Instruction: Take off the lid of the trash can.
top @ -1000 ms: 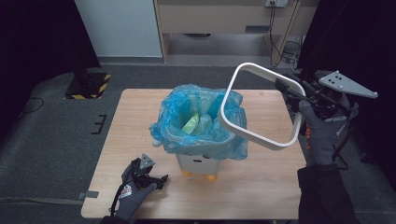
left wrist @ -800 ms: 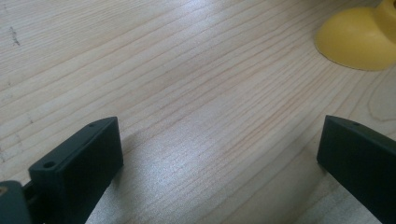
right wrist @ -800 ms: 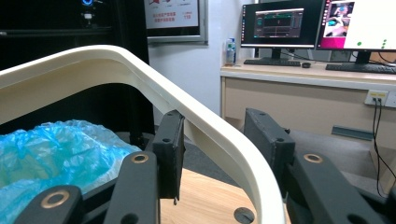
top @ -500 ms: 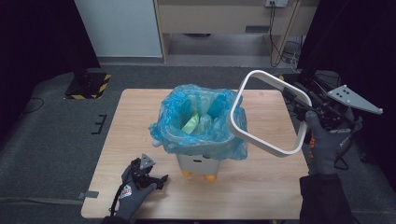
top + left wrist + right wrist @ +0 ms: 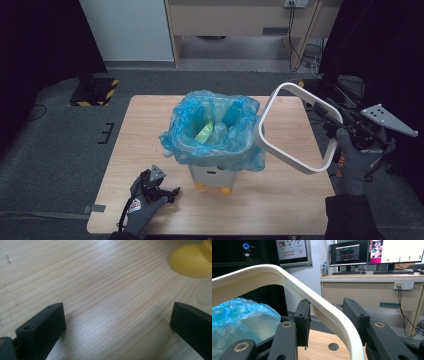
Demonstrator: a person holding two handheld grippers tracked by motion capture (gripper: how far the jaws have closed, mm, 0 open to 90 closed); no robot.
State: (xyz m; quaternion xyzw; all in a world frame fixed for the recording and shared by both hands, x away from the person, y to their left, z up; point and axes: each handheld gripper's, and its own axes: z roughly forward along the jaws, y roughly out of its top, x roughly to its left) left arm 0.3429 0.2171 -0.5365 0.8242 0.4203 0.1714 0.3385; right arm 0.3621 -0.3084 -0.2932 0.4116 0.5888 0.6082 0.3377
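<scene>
Smooth white rounded-square plastic ring [image 5: 295, 132] clamped in right gripper [image 5: 334, 125], tilted just right of bin [image 5: 212, 172] lined with crinkled blue bag [image 5: 212, 132], left gripper [image 5: 167, 191] spread wide on grained wooden table [image 5: 150, 125] left of bin

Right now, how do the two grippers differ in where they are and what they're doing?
The left gripper lies low on the wooden table with jaws wide open, holding nothing. The right gripper is raised beside the table's right edge, jaws clamped on the white ring, tilted next to the blue-bagged bin. Both are held in gloved hands.
</scene>
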